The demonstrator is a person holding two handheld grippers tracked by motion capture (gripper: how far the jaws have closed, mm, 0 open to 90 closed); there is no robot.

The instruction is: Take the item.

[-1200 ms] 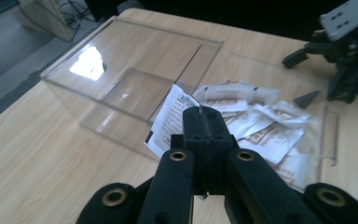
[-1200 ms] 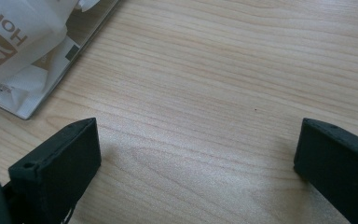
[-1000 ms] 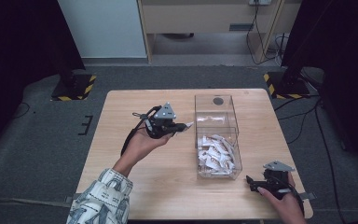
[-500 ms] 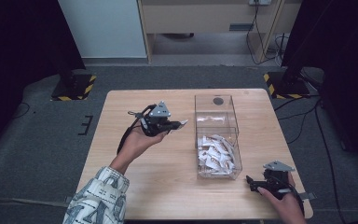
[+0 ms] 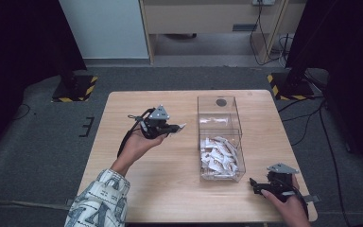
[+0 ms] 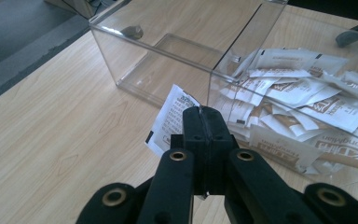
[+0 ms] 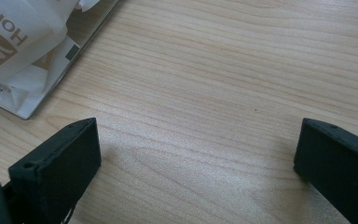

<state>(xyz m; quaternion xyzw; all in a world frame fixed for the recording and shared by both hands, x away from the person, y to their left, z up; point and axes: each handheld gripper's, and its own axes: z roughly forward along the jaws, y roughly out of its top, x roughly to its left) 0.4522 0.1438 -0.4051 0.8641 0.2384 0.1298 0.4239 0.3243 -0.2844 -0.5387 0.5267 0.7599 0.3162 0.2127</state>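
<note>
Sachet (image 6: 172, 116), clamped in the left gripper (image 5: 176, 127), is now carried nearer the clear box (image 5: 220, 137), suggesting a drop-in, while the right gripper (image 7: 196, 154) rests unclenched beside it.

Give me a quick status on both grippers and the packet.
Left gripper shut on one packet, beside the clear box. Right gripper open, resting on the table. Nothing in the way.

you've got a wooden table (image 5: 170, 189) on grey carpet (image 5: 42, 142), yellow-black striped stand bases (image 5: 75, 88) at both far corners, cables (image 5: 264, 28) trailing behind.
</note>
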